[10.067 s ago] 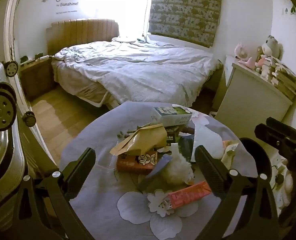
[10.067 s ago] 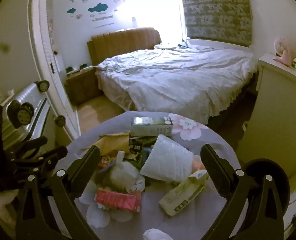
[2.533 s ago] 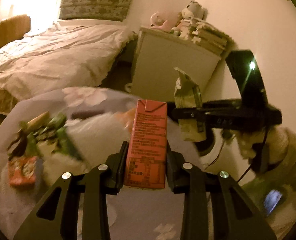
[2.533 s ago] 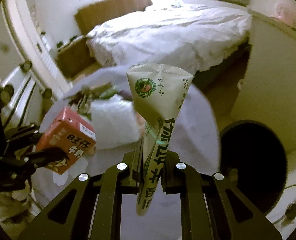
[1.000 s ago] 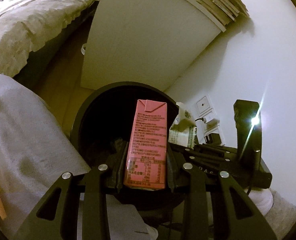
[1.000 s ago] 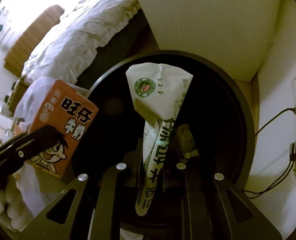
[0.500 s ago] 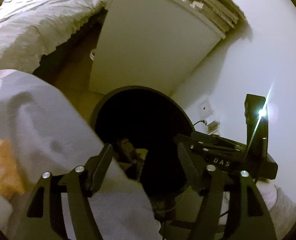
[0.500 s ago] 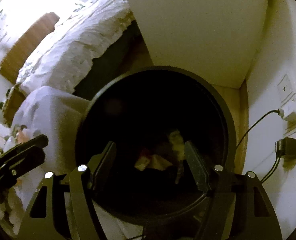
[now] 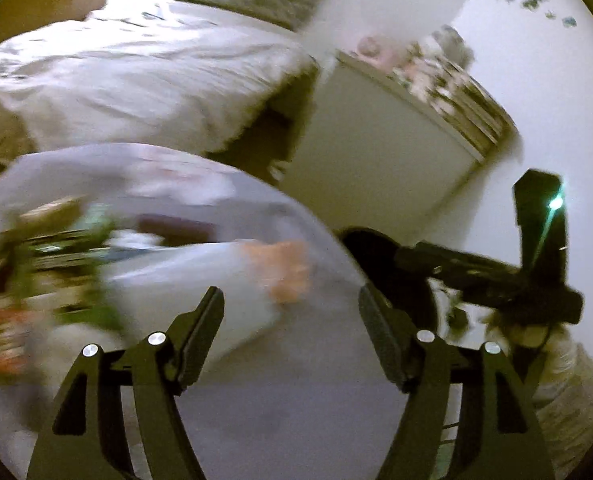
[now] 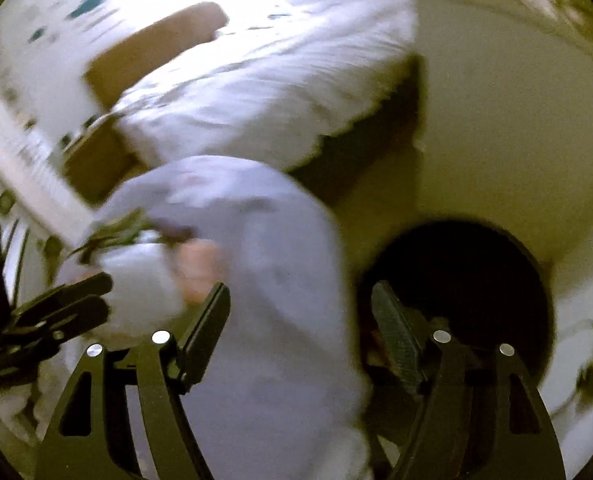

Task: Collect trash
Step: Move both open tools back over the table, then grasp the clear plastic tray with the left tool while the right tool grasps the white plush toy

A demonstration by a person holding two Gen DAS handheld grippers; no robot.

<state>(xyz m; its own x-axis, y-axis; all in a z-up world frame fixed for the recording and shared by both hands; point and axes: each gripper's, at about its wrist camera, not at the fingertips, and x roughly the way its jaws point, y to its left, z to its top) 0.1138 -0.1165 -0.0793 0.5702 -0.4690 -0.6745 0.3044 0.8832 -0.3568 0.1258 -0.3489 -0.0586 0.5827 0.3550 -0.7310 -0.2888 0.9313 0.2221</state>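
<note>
Motion blurs both views. My left gripper (image 9: 289,292) is open and empty over the lilac tablecloth (image 9: 276,408). Blurred trash (image 9: 56,248), a white bag (image 9: 192,280) and an orange wrapper (image 9: 282,270) lie on the table ahead and to the left. My right gripper (image 10: 299,286) holds nothing and its jaws are opening; it hangs over the table's edge (image 10: 264,240), with the black bin (image 10: 476,264) just to its right. The bin (image 9: 370,242) also shows in the left wrist view behind the right gripper (image 9: 476,276). The left gripper (image 10: 56,308) appears at the right wrist view's left edge.
A bed (image 9: 136,76) with white bedding stands behind the table. A white cabinet (image 9: 376,152) topped with soft toys and stacked books stands by the wall, just behind the bin. A wooden nightstand (image 10: 96,160) sits left of the bed.
The red carton and the green-printed wrapper left the jaws over the bin, and both grippers opened. Both views then swung up and left from the bin to the table.
</note>
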